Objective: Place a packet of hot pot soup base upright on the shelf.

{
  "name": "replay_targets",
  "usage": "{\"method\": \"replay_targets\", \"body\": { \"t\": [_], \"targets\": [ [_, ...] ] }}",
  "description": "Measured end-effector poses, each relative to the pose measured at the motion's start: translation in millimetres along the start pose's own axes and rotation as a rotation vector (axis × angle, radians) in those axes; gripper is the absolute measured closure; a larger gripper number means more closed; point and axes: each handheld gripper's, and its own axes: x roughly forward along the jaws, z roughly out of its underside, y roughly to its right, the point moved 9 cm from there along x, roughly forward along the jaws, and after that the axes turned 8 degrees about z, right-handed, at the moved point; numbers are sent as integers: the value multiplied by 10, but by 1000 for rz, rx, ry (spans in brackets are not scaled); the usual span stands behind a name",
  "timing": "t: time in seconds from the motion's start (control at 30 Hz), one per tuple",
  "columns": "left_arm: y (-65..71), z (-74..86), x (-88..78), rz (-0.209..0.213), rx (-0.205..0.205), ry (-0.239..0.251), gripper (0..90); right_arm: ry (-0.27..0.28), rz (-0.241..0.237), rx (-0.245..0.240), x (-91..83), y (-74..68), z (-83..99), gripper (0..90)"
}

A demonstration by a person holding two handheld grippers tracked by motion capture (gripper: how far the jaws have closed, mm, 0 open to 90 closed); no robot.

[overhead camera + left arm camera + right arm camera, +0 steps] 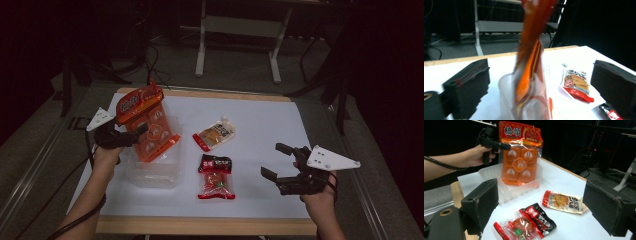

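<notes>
A tall orange packet (145, 125) (531, 62) (520, 157) with several round portions stands leaning in a clear plastic tub (150, 175) (504, 100) (489, 173) at the table's left. My left gripper (140, 130) (541, 70) (499, 145) is at the packet's upper half, open. In the left gripper view its jaws stand wide on either side and neither pad touches the packet. My right gripper (270, 159) (540, 190) is open with nothing between its jaws, low over the table's right side and pointing toward the packets.
A yellow-and-white snack packet (216, 134) (576, 83) (564, 202) lies at the middle of the white table top (260, 120). A red-and-black packet (216, 176) (526, 223) lies nearer the front edge. Beyond the table stands a white table frame (237, 25).
</notes>
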Motion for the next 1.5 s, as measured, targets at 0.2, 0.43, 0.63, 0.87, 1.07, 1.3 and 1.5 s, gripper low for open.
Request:
{"method": "replay_targets", "body": {
  "t": [0.2, 0.43, 0.63, 0.87, 1.07, 1.3, 1.5],
  "targets": [
    [-23, 50, -132, -9, 13, 9, 23, -9, 6, -2, 25, 2, 32, 133],
    [20, 142, -295, -26, 42, -11, 23, -10, 18, -13, 26, -3, 32, 133],
    [180, 190, -424, -3, 52, -11, 17, -16, 42, -28, 38, 28, 43, 144],
    [301, 233, -560, -26, 54, -5, 16, -16, 41, -39, 59, 10, 51, 143],
    [515, 289, -652, 3, 62, -5, 11, -14, 34, -46, 52, 0, 55, 168],
    [891, 275, -709, 69, 89, 2, 11, -26, 17, -61, 86, -21, 92, 187],
    [1179, 255, -692, 144, 90, 4, 12, -26, 28, -90, 96, -22, 104, 211]
  ]
}}
